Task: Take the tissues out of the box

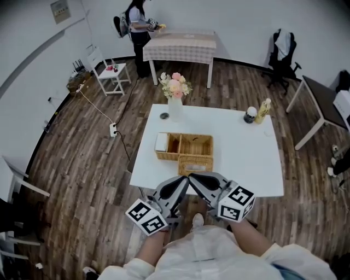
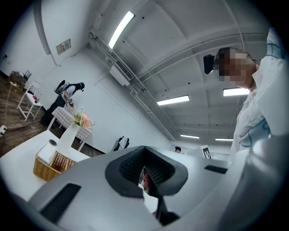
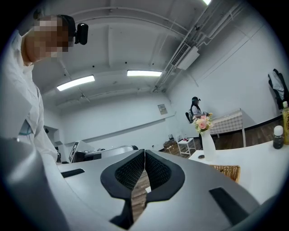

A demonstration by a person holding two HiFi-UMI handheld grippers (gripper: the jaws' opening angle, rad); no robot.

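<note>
Left claw [image 1: 185, 179], right claw [image 1: 192, 176] near tissues [image 1: 162, 142]

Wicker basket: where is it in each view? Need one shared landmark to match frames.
Head view: wicker basket mid-frame, on the white table.
Left gripper view: wicker basket lower left.
Right gripper view: wicker basket right of centre, low.
Landmark: flower vase, just behind it.

- No legible text, number or brand in any view.
- Left marker cube [image 1: 146, 217], on left hand-held gripper [image 1: 185, 179]: black-and-white square code patterns only, no letters or digits.
- Right marker cube [image 1: 236, 203], on right hand-held gripper [image 1: 193, 177]: code patterns only.
- Wall plaque [image 1: 60, 10]: print too small to read.
- Yellow bottle [image 1: 263, 110] and dark jar [image 1: 250, 115] on tabletop [image 1: 240, 158]: any label too small to read.
</note>
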